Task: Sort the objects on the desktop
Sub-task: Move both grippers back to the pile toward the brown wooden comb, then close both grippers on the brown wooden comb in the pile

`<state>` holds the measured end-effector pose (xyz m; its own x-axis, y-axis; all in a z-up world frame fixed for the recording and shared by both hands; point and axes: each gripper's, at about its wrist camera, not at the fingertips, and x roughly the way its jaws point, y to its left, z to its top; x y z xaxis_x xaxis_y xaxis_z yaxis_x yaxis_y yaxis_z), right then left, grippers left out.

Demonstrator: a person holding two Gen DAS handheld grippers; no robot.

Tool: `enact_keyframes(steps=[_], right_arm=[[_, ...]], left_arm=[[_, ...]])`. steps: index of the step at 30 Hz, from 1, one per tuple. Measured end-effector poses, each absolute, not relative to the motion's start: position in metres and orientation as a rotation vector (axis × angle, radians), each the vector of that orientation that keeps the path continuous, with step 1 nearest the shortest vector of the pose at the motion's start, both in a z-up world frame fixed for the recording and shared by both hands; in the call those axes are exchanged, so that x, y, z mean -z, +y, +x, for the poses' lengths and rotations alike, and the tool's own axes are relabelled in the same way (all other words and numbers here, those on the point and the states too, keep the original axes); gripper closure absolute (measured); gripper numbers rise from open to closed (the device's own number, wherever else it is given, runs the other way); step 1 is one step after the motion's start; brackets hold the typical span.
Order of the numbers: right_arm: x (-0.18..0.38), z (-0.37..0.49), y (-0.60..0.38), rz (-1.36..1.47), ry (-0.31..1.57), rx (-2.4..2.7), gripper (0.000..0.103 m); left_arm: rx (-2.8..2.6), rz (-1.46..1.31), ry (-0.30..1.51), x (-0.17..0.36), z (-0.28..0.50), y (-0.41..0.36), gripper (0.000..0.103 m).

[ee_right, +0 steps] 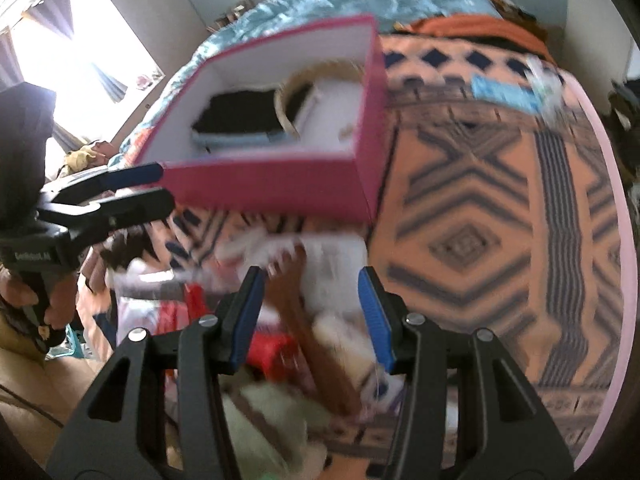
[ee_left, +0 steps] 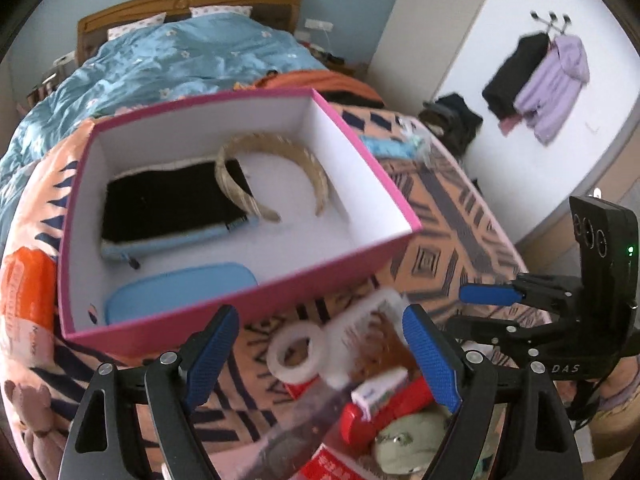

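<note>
Both tongs (ee_left: 320,354) (ee_right: 310,316) released above jumbled clutter; rigid pink box (ee_left: 248,304) holds braided headband (ee_left: 316,168)

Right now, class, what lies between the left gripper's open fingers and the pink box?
In the left wrist view, only bare patterned blanket separates the left gripper from the pink box; the white tape roll sits between the fingers.

"DAS" on right hand-held gripper (ee_left: 490,295)

A wooden headboard (ee_left: 188,4) backs a bed under a blue floral quilt (ee_left: 168,64). Dark and lilac garments (ee_left: 538,80) hang on the white wall. A bright curtained window (ee_right: 84,56) admits daylight.
</note>
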<state>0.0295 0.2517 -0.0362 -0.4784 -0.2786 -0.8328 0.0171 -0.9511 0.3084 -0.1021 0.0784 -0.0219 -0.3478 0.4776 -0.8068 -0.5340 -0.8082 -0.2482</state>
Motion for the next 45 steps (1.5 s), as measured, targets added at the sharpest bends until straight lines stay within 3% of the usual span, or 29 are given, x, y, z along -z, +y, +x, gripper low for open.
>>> enact_keyframes(steps=[10, 25, 26, 29, 39, 45], right_arm=[[0.068, 0.073, 0.26, 1.652, -0.449, 2.496, 0.052], [0.099, 0.087, 0.261, 1.725, -0.588, 2.4, 0.052], [0.1, 0.088, 0.26, 1.729, -0.595, 2.404, 0.054], [0.099, 0.088, 0.259, 1.715, -0.615, 2.425, 0.071], [0.081, 0.082, 0.276, 1.596, -0.62, 2.478, 0.072], [0.068, 0.07, 0.289, 1.54, -0.525, 2.467, 0.073]], left_arm=[[-2.077, -1.315, 0.201, 0.046, -0.082, 0.112, 0.017], [-1.988, -1.423, 0.235, 0.077, -0.094, 0.142, 0.018], [-1.982, -1.43, 0.235, 0.079, -0.095, 0.142, 0.018], [-1.954, -1.447, 0.23, 0.085, -0.098, 0.143, 0.019], [-1.956, -1.446, 0.255, 0.086, -0.094, 0.143, 0.019], [-1.968, -1.405, 0.336, 0.08, -0.084, 0.15, 0.019]])
